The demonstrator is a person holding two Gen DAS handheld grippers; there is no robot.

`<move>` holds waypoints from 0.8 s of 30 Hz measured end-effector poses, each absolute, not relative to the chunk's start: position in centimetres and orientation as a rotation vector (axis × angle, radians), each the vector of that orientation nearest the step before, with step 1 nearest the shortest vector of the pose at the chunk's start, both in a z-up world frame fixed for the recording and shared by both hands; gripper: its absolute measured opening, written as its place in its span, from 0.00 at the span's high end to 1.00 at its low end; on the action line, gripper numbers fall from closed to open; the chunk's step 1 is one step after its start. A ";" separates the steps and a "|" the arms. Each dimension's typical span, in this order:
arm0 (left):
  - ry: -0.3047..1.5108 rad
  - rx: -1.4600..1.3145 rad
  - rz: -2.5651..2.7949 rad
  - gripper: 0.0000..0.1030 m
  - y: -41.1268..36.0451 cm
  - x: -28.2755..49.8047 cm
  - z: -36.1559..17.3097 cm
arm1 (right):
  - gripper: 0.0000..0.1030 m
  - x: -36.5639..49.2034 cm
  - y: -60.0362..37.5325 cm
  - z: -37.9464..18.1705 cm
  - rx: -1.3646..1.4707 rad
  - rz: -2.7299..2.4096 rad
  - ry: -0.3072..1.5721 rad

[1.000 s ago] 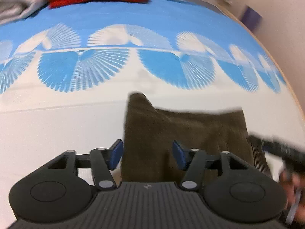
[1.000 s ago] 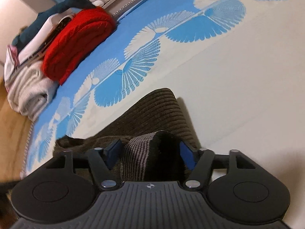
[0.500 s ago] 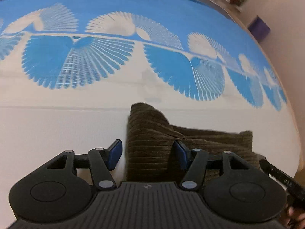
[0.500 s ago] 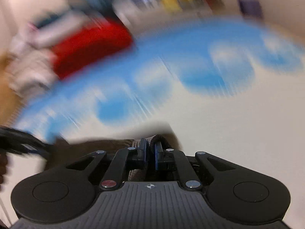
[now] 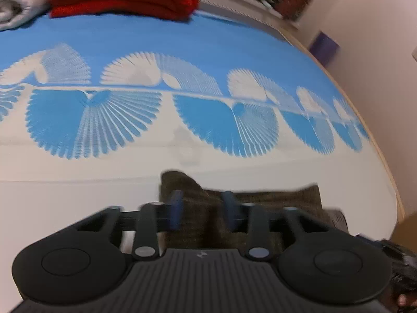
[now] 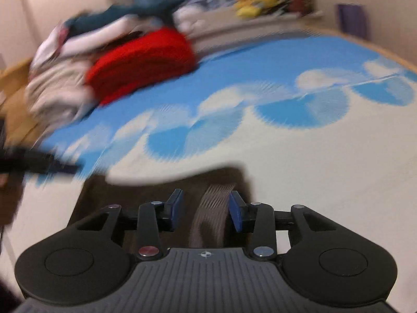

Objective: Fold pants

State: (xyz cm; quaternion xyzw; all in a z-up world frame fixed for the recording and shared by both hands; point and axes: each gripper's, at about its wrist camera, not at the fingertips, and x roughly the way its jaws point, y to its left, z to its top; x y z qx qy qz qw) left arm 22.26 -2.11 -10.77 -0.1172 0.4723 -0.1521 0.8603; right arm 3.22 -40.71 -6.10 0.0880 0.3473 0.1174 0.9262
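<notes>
1. The brown corduroy pants (image 5: 242, 208), folded into a compact bundle, are laid on the bedspread (image 5: 78, 182) near its front edge.
2. A thick fold is straddled by the left hand-held gripper (image 5: 202, 210), whose jaws have just been closing to a narrow gap for a grip.
3. A raised ridge is flanked, untouched, by the right hand-held gripper (image 6: 206, 210), whose jaws have just been opening in release.

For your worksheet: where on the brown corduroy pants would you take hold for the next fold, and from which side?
Grip the raised far-left corner of the pants, coming from the near edge. It humps up off the bedspread, so pads can likely close around its layers.
</notes>
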 end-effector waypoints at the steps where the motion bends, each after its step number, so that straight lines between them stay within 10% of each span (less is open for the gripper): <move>1: 1.026 -0.217 -0.312 0.80 -2.6 22.4 -11.7 | 0.60 3.5 -40.2 -7.2 0.137 0.213 0.786; 4: 1.062 -0.106 -0.266 0.79 -4.2 21.8 -13.8 | 0.40 4.2 -40.8 -9.1 0.149 0.113 0.877; 13: 1.100 0.015 -0.541 0.73 -5.4 14.0 -10.0 | 0.38 2.9 -42.3 -9.4 0.255 0.112 0.894; 18: 1.176 0.375 -0.633 0.55 -8.2 9.1 -13.7 | 0.14 2.5 -42.8 -10.9 0.372 0.156 1.014; 24: 1.102 0.007 -0.392 0.19 -3.3 12.6 -11.3 | 0.12 3.6 -43.1 -11.0 0.430 0.150 0.993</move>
